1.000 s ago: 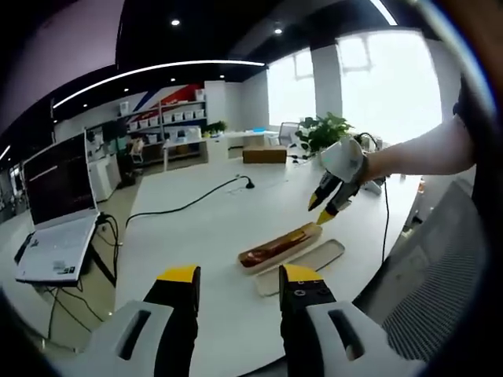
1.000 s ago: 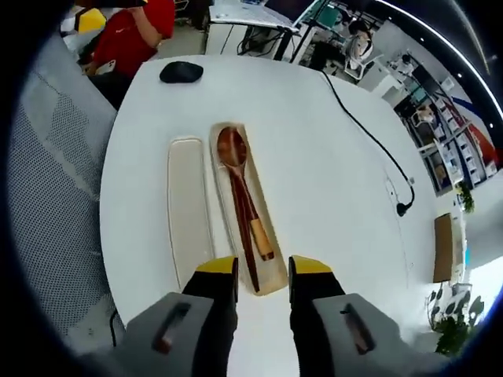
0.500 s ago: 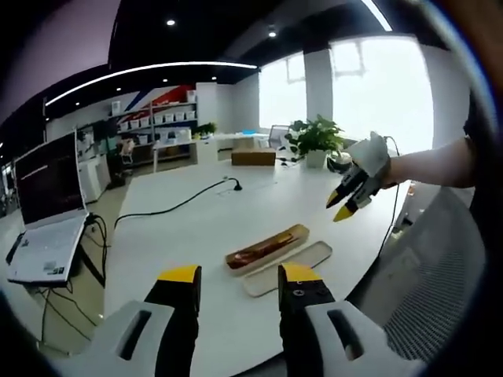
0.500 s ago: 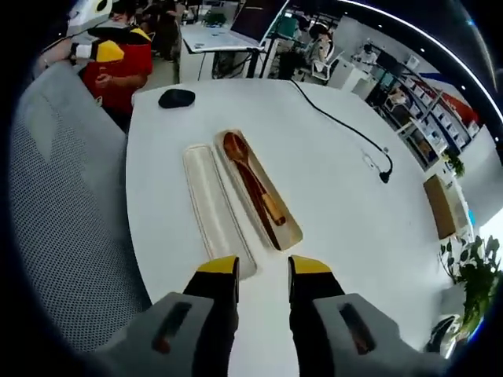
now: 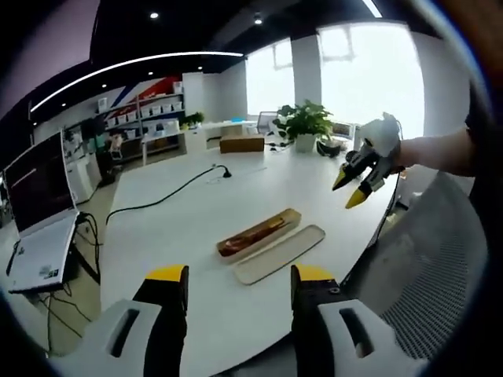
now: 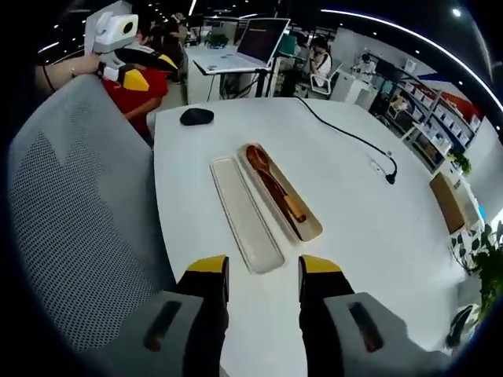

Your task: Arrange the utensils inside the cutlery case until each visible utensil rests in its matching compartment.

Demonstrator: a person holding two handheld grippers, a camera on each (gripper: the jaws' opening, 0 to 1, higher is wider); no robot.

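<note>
Right gripper view: the right gripper (image 6: 263, 271) hangs above the near edge of a white table (image 6: 357, 216), its two yellow-tipped jaws parted with a clear gap and nothing between them. Ahead of the jaws lies the cutlery case (image 6: 283, 193) — an open tan tray, long and narrow, set at a slant on the tabletop. Inside it rest a wooden spoon (image 6: 271, 179), bowl toward the far end, and dark chopsticks (image 6: 288, 214) alongside it; whether each sits in its own compartment cannot be told at this size. Just beside the tray, on its left in this view, lies the case lid (image 6: 245, 216), pale and empty, parallel to the tray. A black mouse (image 6: 196, 116) sits at the far end of the table, and a black cable (image 6: 346, 133) runs across the surface to the right. A grey mesh chair back (image 6: 75, 212) stands at the table's left edge. The left gripper (image 6: 130, 63) shows at upper left, held well clear of the table.

Left gripper view: the left gripper's own jaws rise from the bottom, spread apart and holding nothing. The tray and lid lie side by side mid-table, well apart from both grippers. The right gripper shows at upper right, raised over the table edge — jaws slightly apart, empty. An open laptop (image 5: 35, 212) stands at left, and a potted plant (image 5: 302, 124) at the far end.
</note>
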